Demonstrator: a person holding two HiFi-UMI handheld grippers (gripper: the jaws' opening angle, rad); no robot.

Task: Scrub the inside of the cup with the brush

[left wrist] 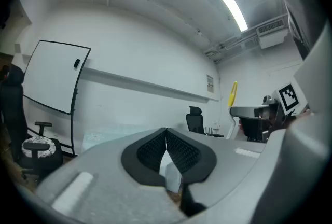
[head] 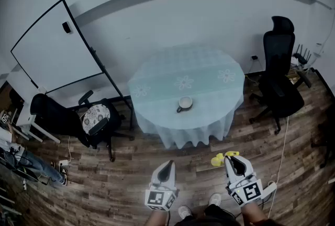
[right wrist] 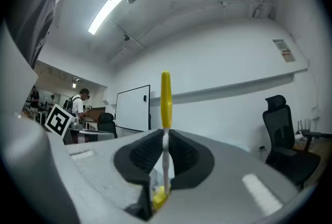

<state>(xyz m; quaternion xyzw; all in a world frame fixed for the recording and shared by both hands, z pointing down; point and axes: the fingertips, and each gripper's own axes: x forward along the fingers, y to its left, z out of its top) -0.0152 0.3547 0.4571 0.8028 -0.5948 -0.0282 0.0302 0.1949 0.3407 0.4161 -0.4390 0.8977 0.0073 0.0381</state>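
**mugfan:** Head view first. Where's the cup relative to the jaws?

**brushguy:** Well ahead of both pairs, sitting upright on the round table. Neither pair is anywhere near it. The left gripper and right gripper hang low over the floor, and the yellow brush shows just beside the right one's tips.

**mugfan:** Left gripper view?

**brushguy:** Pads pressed together with nothing between them. I can't pick out the cup beyond them.

**mugfan:** And the right gripper view?

**brushguy:** Jaws clamped on the brush's thin white shaft. The long yellow part pokes out past the tips, and there's another yellow bit behind the pads. Can't tell which end has the bristles.

**mugfan:** So the step in hand is the approach?

**brushguy:** That's my guess. imo the left jaws should open and pin the cup by its wall or handle before any scrubbing, or it'll skate on the cloth. That grip on the shaft looks skinny, so I'd go straight down the opening and keep the side pressure light.
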